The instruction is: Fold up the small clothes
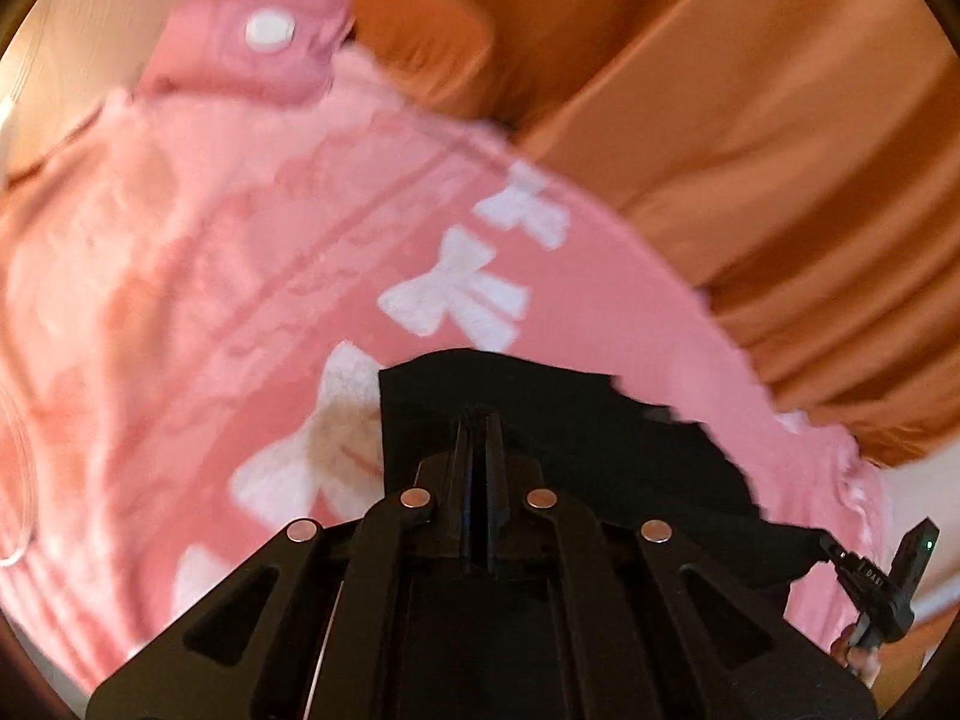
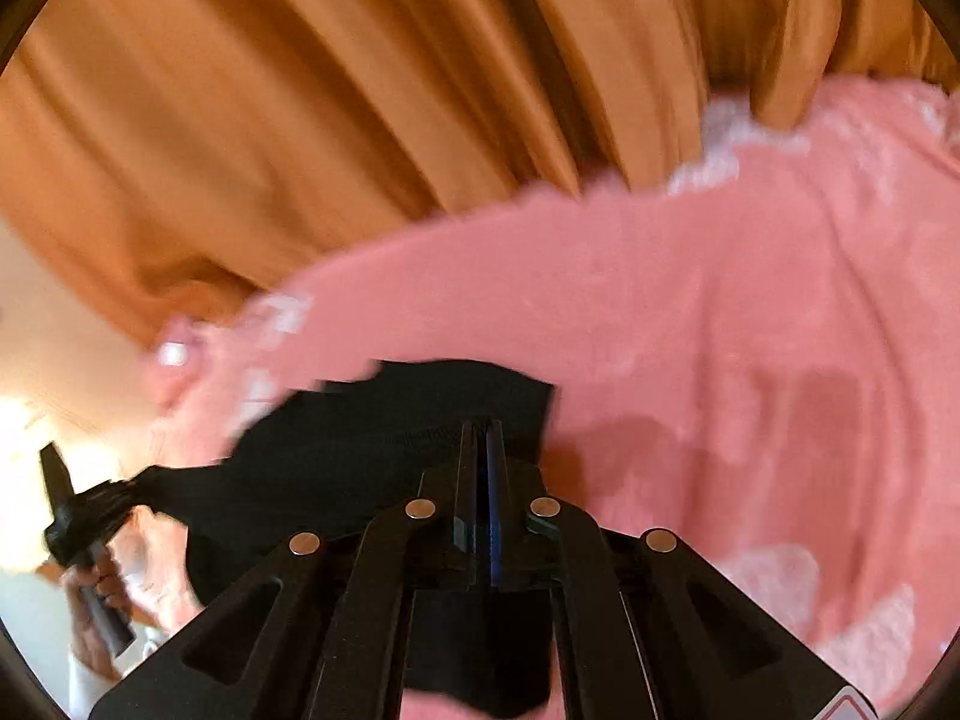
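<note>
Both views are blurred. In the left wrist view, the pink garment [image 1: 252,276] fills the space ahead and to the left of the left hand-held gripper [image 1: 478,420], with the black cloth [image 1: 588,420] right at its tips. Orange drapery [image 1: 750,150] closes off the far side and the right. A pale strip of bench [image 1: 72,60] shows bare at upper left. In the right wrist view, the same drapery [image 2: 300,90] blocks the far side, and the right hand-held gripper [image 2: 483,426] has open room only at the pale left edge.
</note>
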The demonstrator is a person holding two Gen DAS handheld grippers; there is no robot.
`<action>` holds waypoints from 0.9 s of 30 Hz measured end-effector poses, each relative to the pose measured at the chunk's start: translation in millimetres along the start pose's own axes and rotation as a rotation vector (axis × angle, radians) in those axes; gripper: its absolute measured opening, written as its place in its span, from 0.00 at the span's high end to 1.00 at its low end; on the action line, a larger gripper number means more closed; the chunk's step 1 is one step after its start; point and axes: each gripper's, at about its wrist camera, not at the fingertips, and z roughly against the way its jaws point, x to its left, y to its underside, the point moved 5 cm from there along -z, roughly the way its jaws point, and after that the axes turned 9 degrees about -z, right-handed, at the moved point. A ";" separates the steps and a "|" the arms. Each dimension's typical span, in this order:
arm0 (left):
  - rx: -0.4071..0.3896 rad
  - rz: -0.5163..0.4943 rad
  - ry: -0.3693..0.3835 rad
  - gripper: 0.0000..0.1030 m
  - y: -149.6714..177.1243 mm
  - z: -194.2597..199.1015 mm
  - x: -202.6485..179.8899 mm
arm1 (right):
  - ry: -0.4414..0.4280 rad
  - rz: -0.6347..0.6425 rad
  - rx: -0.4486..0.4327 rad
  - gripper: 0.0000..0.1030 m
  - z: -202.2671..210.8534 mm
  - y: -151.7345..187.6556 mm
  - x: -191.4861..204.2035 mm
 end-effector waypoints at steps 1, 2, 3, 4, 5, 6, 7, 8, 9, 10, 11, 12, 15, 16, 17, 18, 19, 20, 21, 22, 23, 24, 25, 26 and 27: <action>0.033 0.013 -0.013 0.98 1.0 -18.3 6.2 | 0.015 -0.014 0.029 0.98 -15.1 0.6 -4.7; 0.055 0.022 -0.017 0.98 2.1 -30.4 11.3 | 0.034 -0.020 0.047 0.98 -27.5 0.7 -8.9; 0.066 0.028 -0.016 0.98 4.0 -37.7 15.6 | 0.051 -0.018 0.069 0.98 -41.4 -0.4 -12.9; 0.080 0.036 -0.010 0.98 6.6 -46.3 22.3 | 0.048 -0.022 0.085 0.98 -48.2 -1.5 -14.0; 0.089 0.047 0.000 0.98 6.7 -51.0 24.7 | 0.040 -0.026 0.092 0.98 -51.4 -2.9 -14.4; 0.101 0.070 0.021 0.98 4.8 -56.7 26.8 | 0.018 -0.026 0.093 0.98 -53.8 -6.4 -13.4; 0.096 0.075 0.033 0.96 1.3 -59.1 23.8 | -0.004 -0.030 0.085 0.96 -55.3 -11.1 -11.9; 0.079 0.068 0.039 0.94 -3.6 -59.7 20.8 | -0.024 -0.039 0.069 0.94 -53.0 -14.9 -9.5; 0.038 0.052 0.016 0.91 -13.1 -57.6 18.1 | -0.053 -0.064 0.009 0.89 -45.0 -24.7 -7.2; 0.004 0.048 -0.010 0.72 -19.4 -55.0 17.5 | -0.078 -0.085 -0.058 0.87 -34.5 -32.0 -5.6; -0.042 0.048 -0.038 0.46 -27.0 -50.5 18.3 | -0.114 -0.106 -0.146 0.84 -18.9 -40.9 -2.8; -0.097 0.060 -0.080 0.39 -32.8 -39.7 21.1 | -0.118 -0.112 -0.182 0.67 -10.9 -43.8 -0.6; -0.112 0.015 -0.037 0.39 -30.6 -15.2 11.0 | -0.025 0.003 -0.125 0.54 -3.4 -32.6 17.9; -0.084 -0.054 0.022 0.39 -21.8 -5.1 -1.1 | 0.006 0.099 -0.058 0.54 -5.9 -17.1 28.3; -0.049 -0.137 0.061 0.39 -12.0 1.7 -14.0 | 0.021 0.166 -0.013 0.54 -8.3 -4.3 34.3; 0.003 -0.264 0.108 0.39 2.6 7.1 -33.3 | 0.040 0.249 0.058 0.54 -13.4 17.2 41.3; 0.038 -0.356 0.135 0.38 14.0 7.8 -47.1 | 0.037 0.293 0.106 0.54 -17.8 32.5 45.7; 0.076 -0.447 0.152 0.38 26.6 6.1 -59.0 | 0.013 0.332 0.157 0.55 -24.2 48.7 52.1; 0.128 -0.536 0.155 0.38 41.2 0.3 -68.3 | -0.004 0.384 0.212 0.60 -33.8 64.8 60.9; 0.183 -0.610 0.114 0.38 59.0 -12.0 -73.2 | 0.002 0.428 0.235 0.61 -42.4 74.0 67.7; 0.228 -0.644 0.078 0.38 70.5 -23.6 -74.1 | 0.008 0.461 0.248 0.61 -47.8 79.9 73.5; 0.297 -0.678 0.030 0.38 82.3 -43.4 -73.8 | 0.007 0.509 0.271 0.61 -59.3 87.6 83.7; 0.307 -0.692 -0.004 0.37 83.9 -53.8 -74.2 | 0.000 0.524 0.273 0.61 -66.1 88.1 89.6; 0.276 -0.702 -0.031 0.36 78.2 -59.5 -76.2 | -0.006 0.528 0.249 0.62 -76.1 82.3 97.7; 0.220 -0.696 -0.073 0.36 64.6 -62.7 -80.0 | 0.002 0.518 0.212 0.65 -80.7 73.2 99.5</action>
